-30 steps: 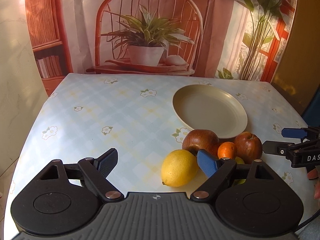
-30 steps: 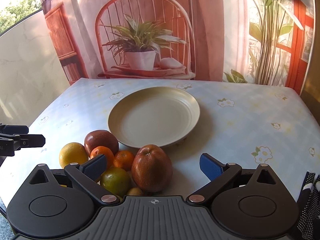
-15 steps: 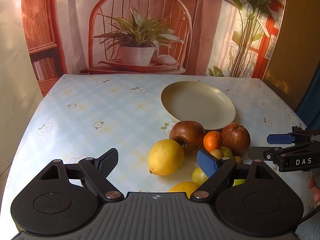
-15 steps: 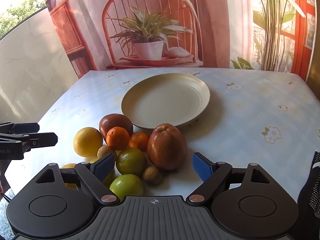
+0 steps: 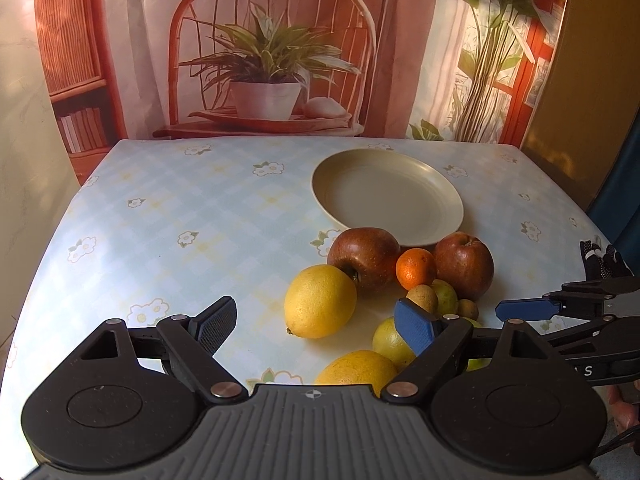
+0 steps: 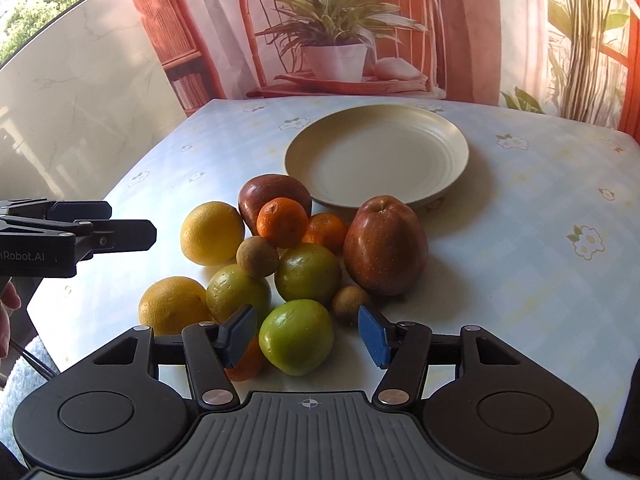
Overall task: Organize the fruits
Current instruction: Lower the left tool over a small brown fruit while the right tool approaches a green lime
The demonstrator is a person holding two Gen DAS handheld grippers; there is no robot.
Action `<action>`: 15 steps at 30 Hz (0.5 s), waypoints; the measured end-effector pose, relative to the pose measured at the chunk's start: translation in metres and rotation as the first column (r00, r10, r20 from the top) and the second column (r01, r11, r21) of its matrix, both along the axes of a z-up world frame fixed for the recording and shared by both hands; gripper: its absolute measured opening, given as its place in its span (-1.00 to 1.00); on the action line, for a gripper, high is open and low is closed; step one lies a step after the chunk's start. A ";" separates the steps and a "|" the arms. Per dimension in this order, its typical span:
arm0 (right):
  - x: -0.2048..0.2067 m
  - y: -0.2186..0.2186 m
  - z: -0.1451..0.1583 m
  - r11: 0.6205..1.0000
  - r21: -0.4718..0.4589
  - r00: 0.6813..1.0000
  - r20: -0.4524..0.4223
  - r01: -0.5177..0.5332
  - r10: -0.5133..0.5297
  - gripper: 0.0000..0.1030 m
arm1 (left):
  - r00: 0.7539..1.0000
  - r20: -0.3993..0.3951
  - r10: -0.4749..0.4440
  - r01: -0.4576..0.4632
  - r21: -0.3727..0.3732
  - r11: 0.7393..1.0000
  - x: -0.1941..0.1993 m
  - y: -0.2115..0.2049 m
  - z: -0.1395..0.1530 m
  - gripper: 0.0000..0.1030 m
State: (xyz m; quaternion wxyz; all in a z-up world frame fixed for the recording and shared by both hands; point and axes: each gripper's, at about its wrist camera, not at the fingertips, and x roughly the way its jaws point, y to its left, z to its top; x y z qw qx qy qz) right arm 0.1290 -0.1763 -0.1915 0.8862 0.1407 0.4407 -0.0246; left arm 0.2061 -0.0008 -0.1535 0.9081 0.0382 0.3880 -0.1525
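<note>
A pile of fruit lies in front of an empty cream plate point(image 6: 448, 128) point(image 5: 448, 184). It holds two red apples point(image 6: 384, 248) point(image 6: 272, 192), mandarins point(image 6: 282, 218), yellow citrus point(image 6: 212, 232), green fruits and small brown ones. My right gripper point(image 6: 305, 330) is closing around the nearest green fruit point(image 6: 296, 336); its blue pads point(image 6: 372, 336) stand just clear of it. In the left wrist view a lemon point(image 5: 320, 300) lies just ahead of my left gripper point(image 5: 313, 318), which is open and holds nothing. Each gripper shows from the side in the other's view.
The table point(image 5: 180, 216) wears a pale blue checked cloth with flower prints. A printed backdrop of a chair and potted plant point(image 5: 264, 76) hangs behind its far edge. A hand point(image 6: 6, 312) shows at the left edge of the right wrist view.
My right gripper's fingers have come much closer together and it has drawn back and down over the near fruit, bringing the green fruit between them. The left gripper stays open.
</note>
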 end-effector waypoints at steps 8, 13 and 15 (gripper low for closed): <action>0.008 0.001 -0.008 0.998 0.063 0.999 -0.040 0.008 -0.006 -0.04 | 1.000 -0.009 -0.016 0.016 0.009 1.000 -0.001 -0.001 -0.002 0.70; 0.009 0.001 -0.014 0.997 0.069 0.997 -0.067 0.028 -0.024 -0.18 | 0.999 -0.034 -0.022 0.022 0.008 1.000 0.002 -0.002 -0.005 0.63; 0.007 -0.002 -0.014 0.997 0.077 0.997 -0.066 0.031 -0.026 -0.19 | 0.999 -0.042 -0.024 0.024 0.005 1.000 0.003 -0.002 -0.006 0.61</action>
